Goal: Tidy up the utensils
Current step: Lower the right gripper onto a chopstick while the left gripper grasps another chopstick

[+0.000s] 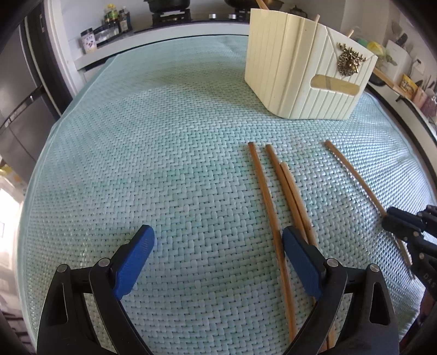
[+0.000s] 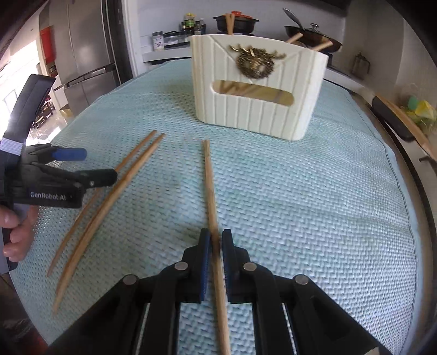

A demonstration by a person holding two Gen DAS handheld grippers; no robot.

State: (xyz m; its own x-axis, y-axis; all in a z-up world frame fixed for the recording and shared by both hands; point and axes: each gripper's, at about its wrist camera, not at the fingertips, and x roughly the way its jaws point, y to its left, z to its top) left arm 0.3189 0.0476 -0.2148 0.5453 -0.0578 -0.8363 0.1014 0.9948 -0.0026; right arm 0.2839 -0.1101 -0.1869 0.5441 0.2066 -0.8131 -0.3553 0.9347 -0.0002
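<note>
Three wooden chopsticks (image 1: pixel 270 207) lie side by side on the pale green woven mat (image 1: pixel 164 153), just right of my open, empty left gripper (image 1: pixel 218 240). Its right finger (image 1: pixel 300 262) lies over two of them. A fourth chopstick (image 2: pixel 210 191) lies apart to the right. My right gripper (image 2: pixel 215 243) is shut on that chopstick near its near end, low on the mat. It also shows in the left wrist view (image 1: pixel 404 224). A cream ribbed utensil holder (image 2: pixel 259 90) with a gold deer ornament stands at the back, with chopstick ends sticking out of it.
A kitchen counter with pots (image 2: pixel 236 20), a pan (image 2: pixel 314 35) and spice jars (image 1: pixel 109 24) runs behind the mat. A steel fridge (image 2: pixel 84 43) stands at the left. A wooden utensil (image 2: pixel 404 120) lies off the mat's right edge.
</note>
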